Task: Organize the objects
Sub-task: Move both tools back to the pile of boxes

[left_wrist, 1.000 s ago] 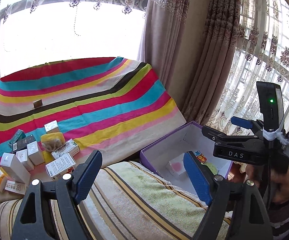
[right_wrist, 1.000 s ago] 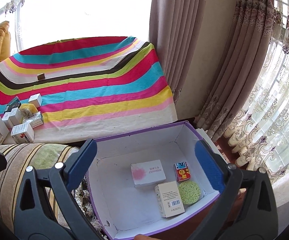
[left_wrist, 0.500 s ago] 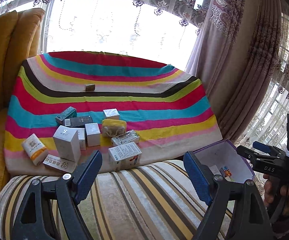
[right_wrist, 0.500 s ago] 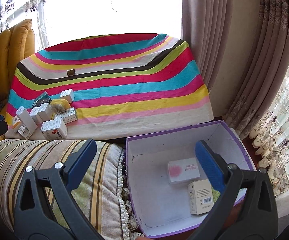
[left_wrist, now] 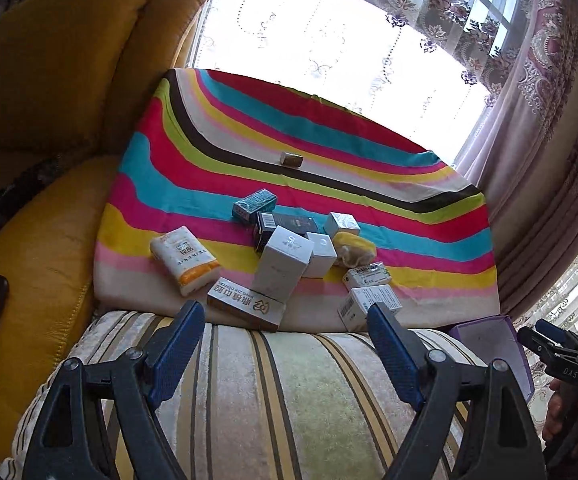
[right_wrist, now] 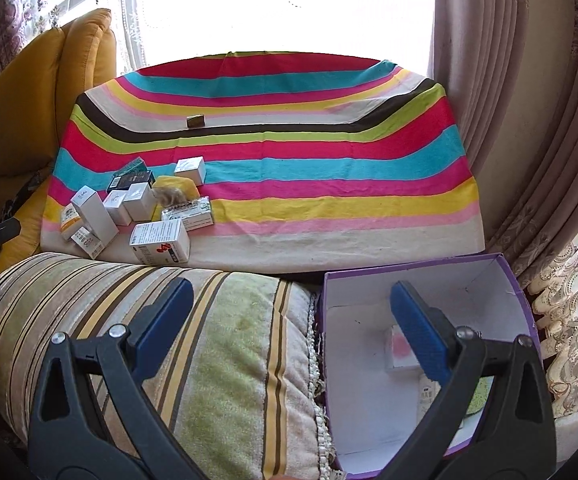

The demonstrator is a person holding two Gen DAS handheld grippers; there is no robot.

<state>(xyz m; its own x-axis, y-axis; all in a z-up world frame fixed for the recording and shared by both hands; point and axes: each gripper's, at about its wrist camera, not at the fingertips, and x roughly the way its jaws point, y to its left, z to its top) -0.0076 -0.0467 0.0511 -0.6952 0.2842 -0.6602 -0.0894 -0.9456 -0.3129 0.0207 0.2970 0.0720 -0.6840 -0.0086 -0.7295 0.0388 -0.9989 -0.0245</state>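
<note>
1. Boxes (left_wrist: 289, 256): clustered on the striped cloth (left_wrist: 369, 168), beyond the cushion (left_wrist: 289, 400).
2. Purple bin (right_wrist: 429, 280): right of the cushion, a few items inside.
3. Left claw (left_wrist: 285, 354): jaws spread, empty; I would centre on the nearest flat box (left_wrist: 247, 306) before closing.
4. Right claw (right_wrist: 289, 320): open, empty, near the bin.

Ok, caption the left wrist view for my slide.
Open left hand-held gripper hovers above a striped cushion, facing small boxes clustered on a rainbow-striped cloth.
</note>
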